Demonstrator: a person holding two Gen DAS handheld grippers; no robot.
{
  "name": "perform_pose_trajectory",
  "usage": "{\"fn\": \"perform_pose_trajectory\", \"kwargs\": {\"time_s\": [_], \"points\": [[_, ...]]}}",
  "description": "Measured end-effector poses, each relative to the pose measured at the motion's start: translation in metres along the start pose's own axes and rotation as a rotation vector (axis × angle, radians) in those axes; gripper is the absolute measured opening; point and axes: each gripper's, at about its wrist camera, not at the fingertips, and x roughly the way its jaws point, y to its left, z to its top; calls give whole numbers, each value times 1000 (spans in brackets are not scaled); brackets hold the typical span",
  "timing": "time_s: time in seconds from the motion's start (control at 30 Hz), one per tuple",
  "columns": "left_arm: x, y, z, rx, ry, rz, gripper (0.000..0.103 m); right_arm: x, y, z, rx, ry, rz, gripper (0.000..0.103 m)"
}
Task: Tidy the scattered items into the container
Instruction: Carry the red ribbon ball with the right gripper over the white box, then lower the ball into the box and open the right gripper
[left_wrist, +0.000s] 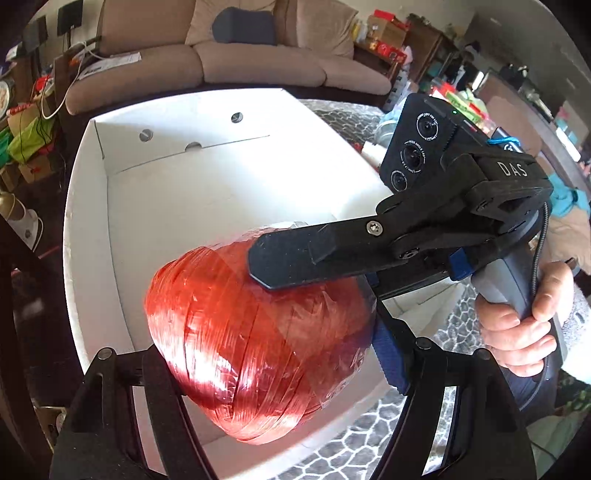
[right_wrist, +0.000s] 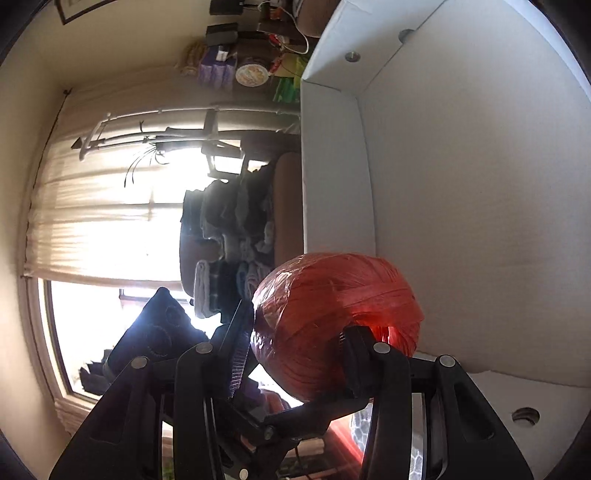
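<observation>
Twine ball (left_wrist: 258, 339), red, is clenched by my right fingers (left_wrist: 317, 273) and flanked by the parted left fingers (left_wrist: 388, 347), hanging over the white box (left_wrist: 85, 206); I drop straight down.

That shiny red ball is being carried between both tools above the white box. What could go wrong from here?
1. The red ball of twine is wrapped in slick film, so it could slip from the right tool before it is set down.
2. The left tool straddles the ball too; if the two pull apart unevenly, it may twist loose.
3. It hangs near the white box's front edge, so a drop might bounce outside.
</observation>
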Motion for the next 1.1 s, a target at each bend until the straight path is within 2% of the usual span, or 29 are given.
{"fn": "perform_pose_trajectory", "kwargs": {"time_s": [0.2, 0.3, 0.43, 0.53, 0.6, 0.63, 0.83, 1.03, 1.1], "points": [[17, 28, -6, -5, 67, 16, 75, 29, -14, 18, 22, 47, -52, 47], [19, 29, -11, 9, 94, 5, 75, 34, -20, 18, 32, 69, -52, 47], [20, 16, -18, 62, 156, -1, 82, 29, -27, 12, 47, 93, -55, 47], [19, 4, -24, 116, 243, 32, 86, 21, -30, 5, 51, 94, -63, 47], [9, 0, -28, 152, 264, 112, 93, 17, -34, 1, 52, 95, -77, 47], [1, 2, -28, 151, 262, 151, 101, 16, -37, 0, 58, 102, -91, 47], [-57, 26, -41, 21, 145, 119, 103, 17, -52, -13, 67, 150, -224, 56], [-78, 49, -50, -110, -20, 6, 103, 1, -40, -18, 26, 150, -372, 73], [-73, 46, -51, -143, -47, -37, 103, -7, -29, -17, -2, 136, -430, 74]]}}
